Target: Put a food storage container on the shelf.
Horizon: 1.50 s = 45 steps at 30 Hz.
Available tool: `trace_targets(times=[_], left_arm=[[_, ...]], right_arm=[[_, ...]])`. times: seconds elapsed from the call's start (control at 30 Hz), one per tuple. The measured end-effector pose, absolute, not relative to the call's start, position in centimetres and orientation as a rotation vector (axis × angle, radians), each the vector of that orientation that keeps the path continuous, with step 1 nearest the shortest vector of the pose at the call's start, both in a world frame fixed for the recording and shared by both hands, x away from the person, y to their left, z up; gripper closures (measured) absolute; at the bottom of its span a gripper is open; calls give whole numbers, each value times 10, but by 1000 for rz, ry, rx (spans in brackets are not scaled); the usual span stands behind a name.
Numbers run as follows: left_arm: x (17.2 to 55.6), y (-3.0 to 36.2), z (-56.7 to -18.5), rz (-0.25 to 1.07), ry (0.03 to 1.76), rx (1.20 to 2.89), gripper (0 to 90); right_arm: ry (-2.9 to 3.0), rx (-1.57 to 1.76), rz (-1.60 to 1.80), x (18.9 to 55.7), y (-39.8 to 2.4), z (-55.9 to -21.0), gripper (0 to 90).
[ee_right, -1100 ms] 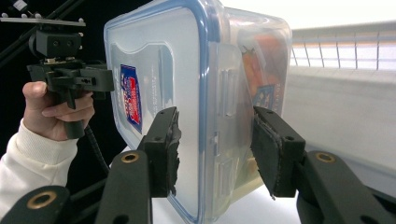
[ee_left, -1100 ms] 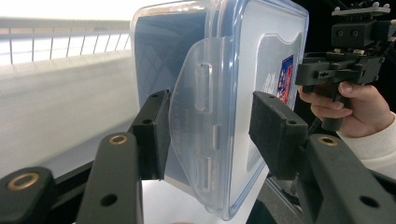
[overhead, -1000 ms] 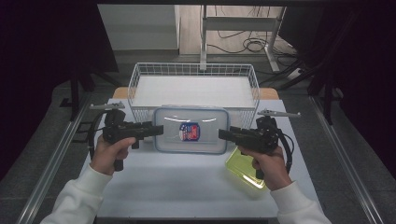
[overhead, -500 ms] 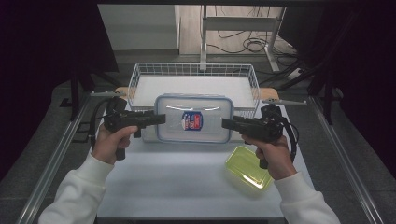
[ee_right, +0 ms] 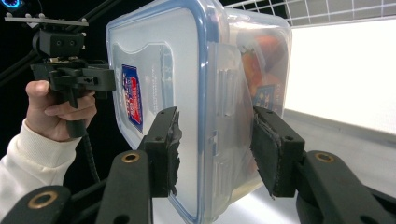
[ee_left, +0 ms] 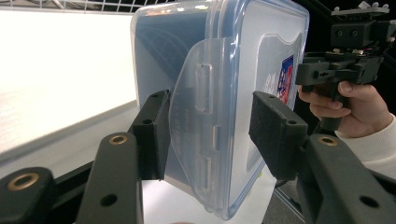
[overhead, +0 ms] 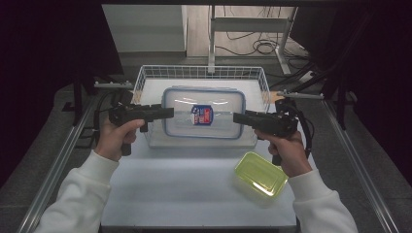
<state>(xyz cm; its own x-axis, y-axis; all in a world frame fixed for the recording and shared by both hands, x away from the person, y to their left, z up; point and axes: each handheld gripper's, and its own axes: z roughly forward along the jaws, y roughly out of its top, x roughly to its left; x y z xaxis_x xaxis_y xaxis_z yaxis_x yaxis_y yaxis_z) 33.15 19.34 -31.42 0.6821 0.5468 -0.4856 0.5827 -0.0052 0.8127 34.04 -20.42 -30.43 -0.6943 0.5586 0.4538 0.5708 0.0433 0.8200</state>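
Container: clear lidded box (overhead: 203,116), centre frame, is clamped at its end latches by the left tool (overhead: 163,112) and the right tool (overhead: 239,118).
Progress: box seems carried above the wire basket (overhead: 145,77); setting down remains.
Room: basket rim close behind; green tub (overhead: 260,175) lower right; open counter (overhead: 175,189) in the foreground.

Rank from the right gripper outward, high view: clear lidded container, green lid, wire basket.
1. clear lidded container: gripped at its end by the right gripper.
2. green lid: on the table, nearer the person.
3. wire basket: behind the container.
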Motion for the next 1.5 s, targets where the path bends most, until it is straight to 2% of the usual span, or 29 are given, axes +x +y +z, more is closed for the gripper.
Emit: trace_targets(times=[0.87, 1.5], left_arm=[[375, 199, -280, -3, 926, 1654, 502], [414, 204, -295, -52, 999, 1676, 499]], right_arm=[[-2234, -1189, -1827, 391, -200, -276, 539], [-2168, -1263, -1743, 435, -194, -289, 533]])
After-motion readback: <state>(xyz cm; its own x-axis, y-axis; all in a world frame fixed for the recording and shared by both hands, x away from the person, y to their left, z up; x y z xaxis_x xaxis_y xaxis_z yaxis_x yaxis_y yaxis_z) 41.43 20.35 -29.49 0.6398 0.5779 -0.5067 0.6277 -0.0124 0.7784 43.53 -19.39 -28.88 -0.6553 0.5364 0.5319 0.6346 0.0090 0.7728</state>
